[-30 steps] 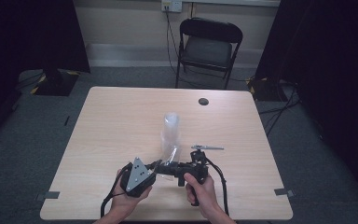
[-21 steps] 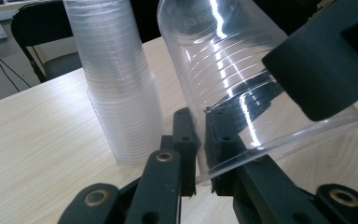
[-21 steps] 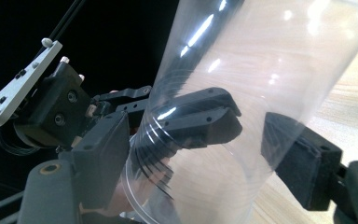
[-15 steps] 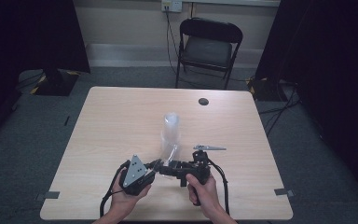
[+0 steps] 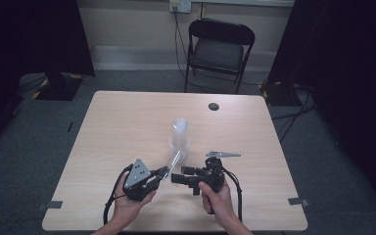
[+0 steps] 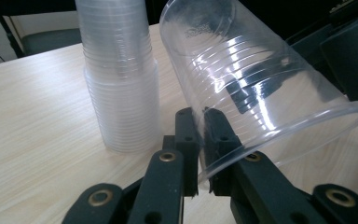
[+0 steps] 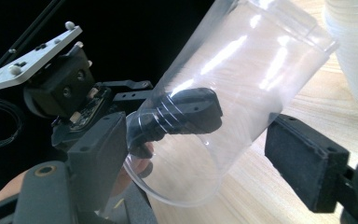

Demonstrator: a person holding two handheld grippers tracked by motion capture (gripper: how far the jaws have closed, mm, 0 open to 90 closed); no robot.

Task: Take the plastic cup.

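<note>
Dark curtained room, folding chair (image 5: 219, 49) behind wooden table (image 5: 127, 122). Stack of clear cups (image 5: 179, 137) near table centre, upright, mouths down. Single clear cup (image 6: 256, 88) held tilted at 6 o'clock from the stack, just beside it, lifted off the wood.

Left gripper (image 5: 162, 174) at roughly 7 o'clock of the stack, jaws pinched on the cup's rim wall: one jaw inside, one outside, thin plastic between them. Likely gripped at the rim because that's the stiffest edge.

Right gripper (image 5: 176, 177) coming in from 5 o'clock, jaws spread wide, straddling the cup body, not touching as far as visible. Probably lining up for a second hold or handover.

Cup: transparent, ribbed rings along the wall, rolled lip, slight taper toward base, embossed text near the bottom. Empty, no visible dents. Glare streaks along the side.

Small dark disc (image 5: 213, 106) at 1 o'clock, well apart.
</note>
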